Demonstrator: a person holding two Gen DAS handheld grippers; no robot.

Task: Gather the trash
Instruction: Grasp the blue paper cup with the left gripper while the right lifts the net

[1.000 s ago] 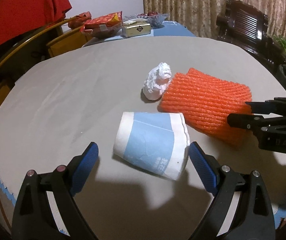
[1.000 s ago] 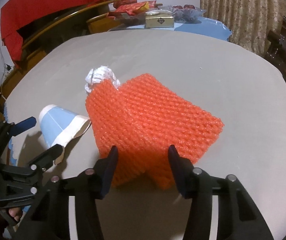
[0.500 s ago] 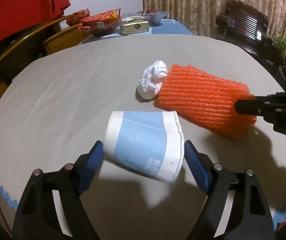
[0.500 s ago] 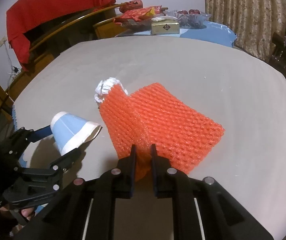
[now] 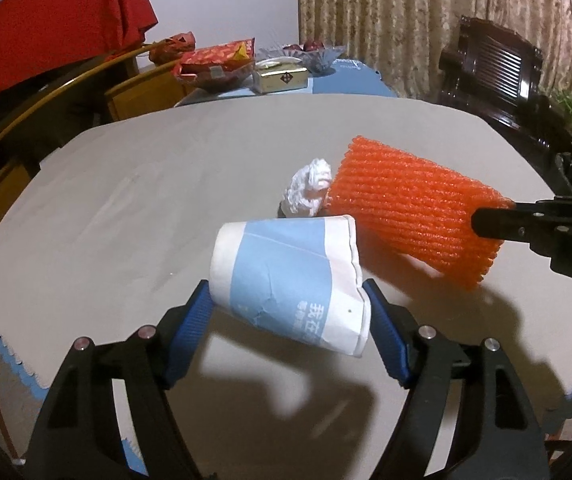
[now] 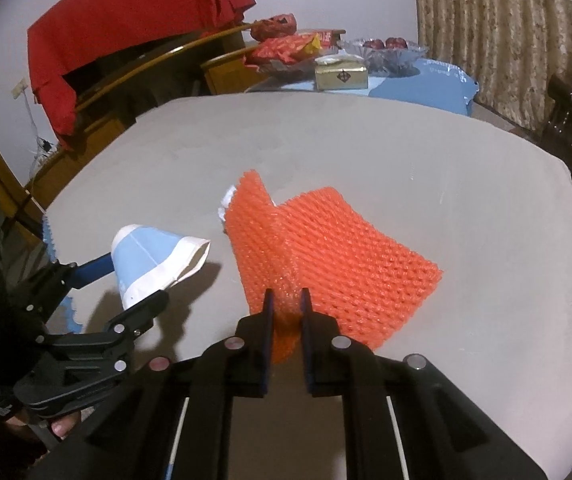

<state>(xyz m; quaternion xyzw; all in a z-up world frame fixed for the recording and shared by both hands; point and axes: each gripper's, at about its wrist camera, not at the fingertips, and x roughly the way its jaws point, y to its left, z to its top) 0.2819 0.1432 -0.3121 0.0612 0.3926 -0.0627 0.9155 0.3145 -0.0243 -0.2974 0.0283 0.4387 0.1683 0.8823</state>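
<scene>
Trash is coming off a grey table (image 5: 134, 200) in both views. At lower centre of the left wrist view, the left gripper (image 5: 288, 312) has a crumpled blue-and-white paper cup (image 5: 286, 284) lying sideways between its blue pads (image 5: 190, 324), which touch the cup at either side; the jaws are closing on it, and the cup casts a shadow on the table beneath. In the right wrist view the same cup (image 6: 158, 256) shows at left of frame, its open mouth turned to the right.

At right of the left wrist view, the right gripper (image 5: 486, 222) is clenched on the corner of an orange foam net (image 5: 418, 216), which hangs tilted above its own shadow. From the right wrist camera the right gripper (image 6: 285, 304) pinches a bunched fold of the net (image 6: 346, 264) at lower centre, with the rest of the sheet spreading to the upper right.

A crumpled white tissue (image 5: 308, 190) sits on the table at centre frame, just behind the cup and beside the net's far edge.

A gold box (image 5: 282, 78) and red snack packets (image 5: 218, 60) lie at upper centre, well apart from the trash.
</scene>
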